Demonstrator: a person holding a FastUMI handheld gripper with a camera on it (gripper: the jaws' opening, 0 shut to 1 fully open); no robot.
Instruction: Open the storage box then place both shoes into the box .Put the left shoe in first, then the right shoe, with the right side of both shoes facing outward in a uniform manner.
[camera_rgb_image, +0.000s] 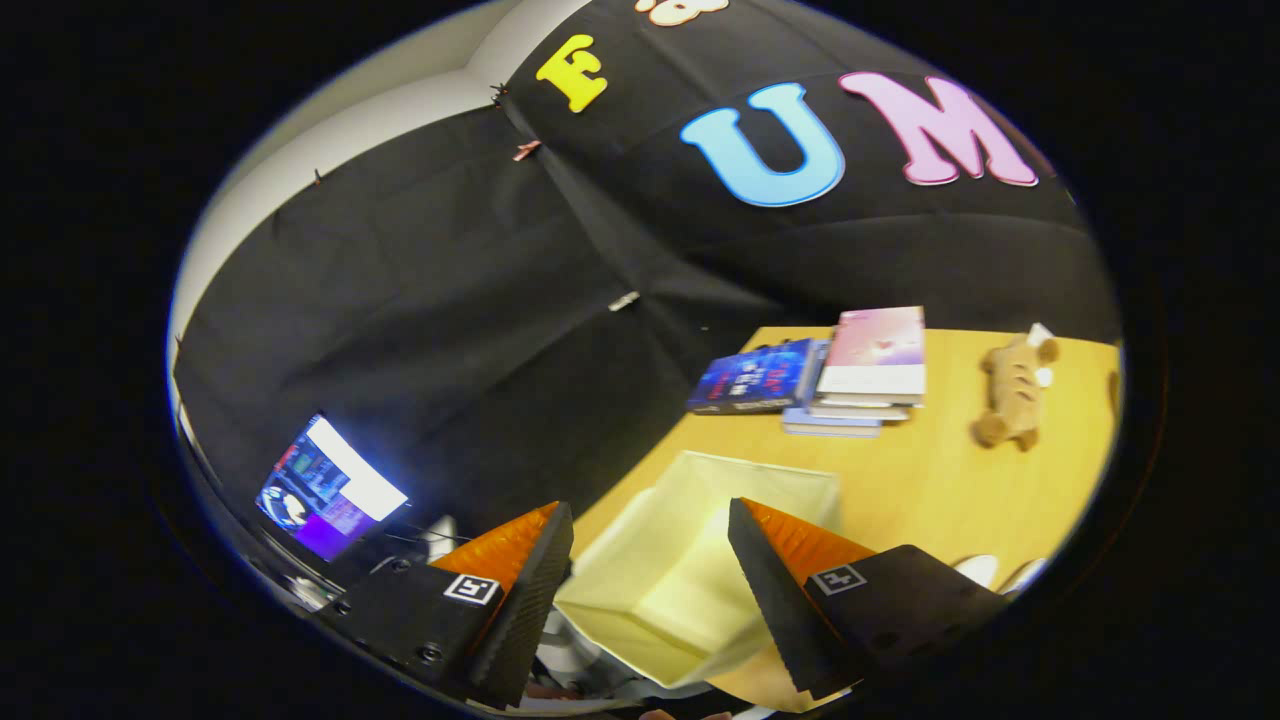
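A pale yellow storage box (700, 480) stands on the wooden table (940, 480), near its corner. Its top is open and the part of its inside that I can see holds nothing. My gripper (650, 508) hovers tilted above it, open, with nothing between the fingers; the box shows through the gap between them and just ahead. Two white rounded shapes (985, 568), possibly the shoes, peek out beside the right finger; most of them is hidden behind it.
Beyond the box lies a stack of books (860, 375) with a blue book (755, 378) beside it. A brown plush toy (1015, 390) lies further right. A lit screen (330, 490) glows off the table, left of the fingers.
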